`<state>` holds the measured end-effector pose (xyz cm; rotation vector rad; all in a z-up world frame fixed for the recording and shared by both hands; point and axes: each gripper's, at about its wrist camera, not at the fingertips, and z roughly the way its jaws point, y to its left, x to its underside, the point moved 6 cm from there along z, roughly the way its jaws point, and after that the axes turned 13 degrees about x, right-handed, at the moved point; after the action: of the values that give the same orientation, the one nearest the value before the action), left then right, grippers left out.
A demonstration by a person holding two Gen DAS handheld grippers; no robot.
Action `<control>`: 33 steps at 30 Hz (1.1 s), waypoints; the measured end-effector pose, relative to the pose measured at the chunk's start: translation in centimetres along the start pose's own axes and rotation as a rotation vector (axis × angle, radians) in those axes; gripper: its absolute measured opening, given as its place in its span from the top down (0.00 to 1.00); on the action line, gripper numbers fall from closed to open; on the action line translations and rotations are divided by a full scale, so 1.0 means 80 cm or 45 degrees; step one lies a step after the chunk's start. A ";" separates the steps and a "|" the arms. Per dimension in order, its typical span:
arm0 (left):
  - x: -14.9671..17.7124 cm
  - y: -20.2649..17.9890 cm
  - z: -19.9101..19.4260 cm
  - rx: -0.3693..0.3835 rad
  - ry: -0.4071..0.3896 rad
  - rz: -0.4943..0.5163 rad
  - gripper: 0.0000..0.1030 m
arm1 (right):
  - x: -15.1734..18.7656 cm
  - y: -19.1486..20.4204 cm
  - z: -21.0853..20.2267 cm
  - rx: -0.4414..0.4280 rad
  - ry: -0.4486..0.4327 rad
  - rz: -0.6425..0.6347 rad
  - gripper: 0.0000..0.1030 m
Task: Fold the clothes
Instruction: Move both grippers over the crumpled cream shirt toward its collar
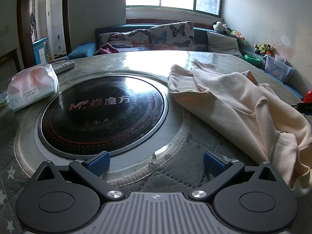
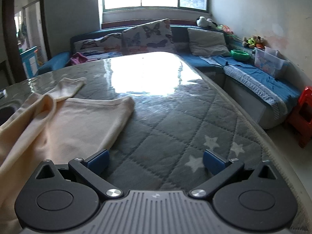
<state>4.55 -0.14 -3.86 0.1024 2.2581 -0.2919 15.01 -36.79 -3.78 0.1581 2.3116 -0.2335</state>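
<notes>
Both grippers w/ jaws spread wide, nothing between: left gripper [image 1: 156,162] hangs over the cooktop's rim, right gripper [image 2: 156,160] over bare quilted cover. Table [image 2: 175,117] is big, rounded, w/ grey star-quilted cover under glossy clear sheet. Round black induction cooktop [image 1: 101,113] sits sunk in the table, left side. Cream garment [image 1: 243,105] lies crumpled on the table btwn the two grippers, just right of the cooktop, one edge overlapping its ring. Tissue pack [image 1: 32,86] sits left of the cooktop; remote [image 1: 64,66] behind it.
</notes>
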 end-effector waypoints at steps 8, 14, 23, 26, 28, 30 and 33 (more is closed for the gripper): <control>0.002 -0.010 -0.010 -0.047 0.003 -0.040 0.00 | 0.016 0.005 -0.071 -0.089 -0.114 -0.075 0.00; -0.001 -0.030 -0.033 -0.063 -0.037 -0.053 0.00 | 0.033 0.017 -0.115 -0.177 -0.154 -0.142 0.00; 0.000 -0.070 -0.059 -0.074 -0.062 -0.034 0.00 | 0.061 0.028 -0.165 -0.240 -0.194 -0.192 0.00; 0.003 -0.081 -0.066 -0.064 -0.068 -0.032 0.00 | 0.070 0.028 -0.176 -0.253 -0.194 -0.200 0.00; 0.005 -0.087 -0.070 -0.061 -0.072 -0.027 0.00 | 0.076 0.027 -0.182 -0.269 -0.189 -0.187 0.00; 0.007 -0.093 -0.073 -0.056 -0.069 -0.021 0.00 | 0.083 0.026 -0.186 -0.286 -0.183 -0.177 0.00; 0.010 -0.101 -0.077 -0.054 -0.067 -0.011 0.00 | 0.092 0.028 -0.193 -0.300 -0.183 -0.181 0.00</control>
<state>-1.93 -6.47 0.77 0.0616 2.2116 -0.2484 -0.53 -30.96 0.95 -0.1383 2.1882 -0.0404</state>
